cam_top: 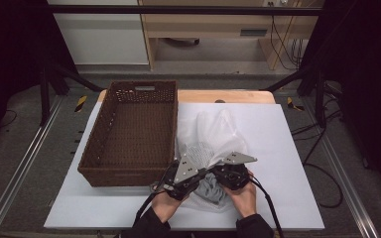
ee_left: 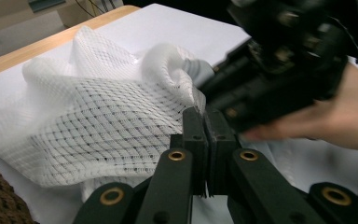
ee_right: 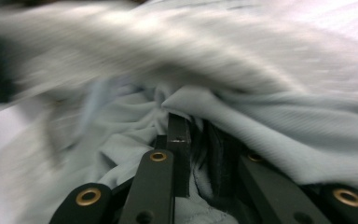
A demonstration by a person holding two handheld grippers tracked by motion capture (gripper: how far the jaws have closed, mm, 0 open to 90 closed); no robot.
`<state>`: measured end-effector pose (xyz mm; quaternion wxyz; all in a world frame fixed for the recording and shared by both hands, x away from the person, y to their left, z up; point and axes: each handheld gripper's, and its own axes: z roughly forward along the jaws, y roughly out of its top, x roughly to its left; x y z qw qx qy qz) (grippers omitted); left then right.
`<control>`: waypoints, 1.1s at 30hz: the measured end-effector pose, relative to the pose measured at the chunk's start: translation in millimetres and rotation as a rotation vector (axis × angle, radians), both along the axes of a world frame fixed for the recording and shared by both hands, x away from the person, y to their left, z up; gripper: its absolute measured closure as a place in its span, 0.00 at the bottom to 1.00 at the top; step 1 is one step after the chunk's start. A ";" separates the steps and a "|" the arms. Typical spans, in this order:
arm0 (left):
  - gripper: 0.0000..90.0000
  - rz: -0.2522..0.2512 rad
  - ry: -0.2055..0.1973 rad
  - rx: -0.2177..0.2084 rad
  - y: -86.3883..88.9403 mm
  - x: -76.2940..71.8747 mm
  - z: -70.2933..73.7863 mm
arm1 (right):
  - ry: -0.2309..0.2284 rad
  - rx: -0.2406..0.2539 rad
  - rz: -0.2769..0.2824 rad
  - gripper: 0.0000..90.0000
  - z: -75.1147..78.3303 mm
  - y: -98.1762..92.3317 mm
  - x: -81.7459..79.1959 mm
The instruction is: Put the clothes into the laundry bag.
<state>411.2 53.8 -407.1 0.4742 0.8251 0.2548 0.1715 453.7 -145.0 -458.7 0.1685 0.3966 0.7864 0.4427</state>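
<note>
A white mesh bag [cam_top: 213, 134] lies crumpled on the white table top, right of the basket. A grey garment [cam_top: 211, 190] bulges out of its near end. My left gripper [cam_top: 202, 174] sits at that end, and in the left gripper view it [ee_left: 206, 122] is shut on the edge of the mesh bag [ee_left: 98, 130]. My right gripper [cam_top: 218, 179] faces it from the right, a hand behind each. In the right gripper view it [ee_right: 198, 135] is shut on a fold of the grey garment [ee_right: 270, 126], which drapes over the right jaw; much of this view is blurred.
A brown wicker basket [cam_top: 95, 144] stands empty at the left of the white board [cam_top: 287, 163], its near corner close to my left gripper. Black cables trail from both grippers toward the table's front edge. A wooden table edge [cam_top: 228, 95] runs along the back.
</note>
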 end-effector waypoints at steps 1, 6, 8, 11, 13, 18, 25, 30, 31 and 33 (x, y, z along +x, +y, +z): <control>0.98 -0.003 0.011 0.012 -1.8 0.8 -3.8 | -0.020 -0.011 -0.055 0.89 -4.5 -1.6 7.8; 0.98 -0.001 0.039 0.036 -3.5 5.0 -13.0 | -0.015 0.005 -0.099 0.85 -9.4 -1.3 13.2; 0.98 0.005 0.044 0.049 -4.0 6.9 -17.2 | -0.014 -0.005 -0.092 0.78 -6.5 -3.1 7.8; 0.98 0.013 0.058 0.065 -4.6 11.1 -23.9 | -0.034 0.001 -0.069 0.58 3.7 -14.1 -8.7; 0.98 0.015 0.061 0.070 -4.5 12.1 -25.6 | -0.053 0.015 -0.063 0.51 6.9 -25.0 -19.4; 0.98 0.021 0.060 0.082 -5.1 12.7 -29.2 | -0.082 0.021 -0.097 0.37 12.6 -45.0 -26.0; 0.98 0.022 0.064 0.090 -6.1 14.9 -32.5 | -0.046 -0.001 -0.192 0.22 3.7 -56.4 -5.4; 0.98 0.028 0.062 0.084 -3.8 15.1 -30.6 | 0.039 -0.003 -0.094 0.70 -1.5 -47.1 -2.6; 0.98 0.030 0.062 0.079 -2.9 15.7 -29.6 | 0.023 -0.034 -0.097 0.79 2.4 -45.0 -7.7; 0.98 0.039 0.066 0.059 0.6 16.9 -26.3 | -0.007 -0.037 -0.065 0.87 14.5 -42.6 -20.3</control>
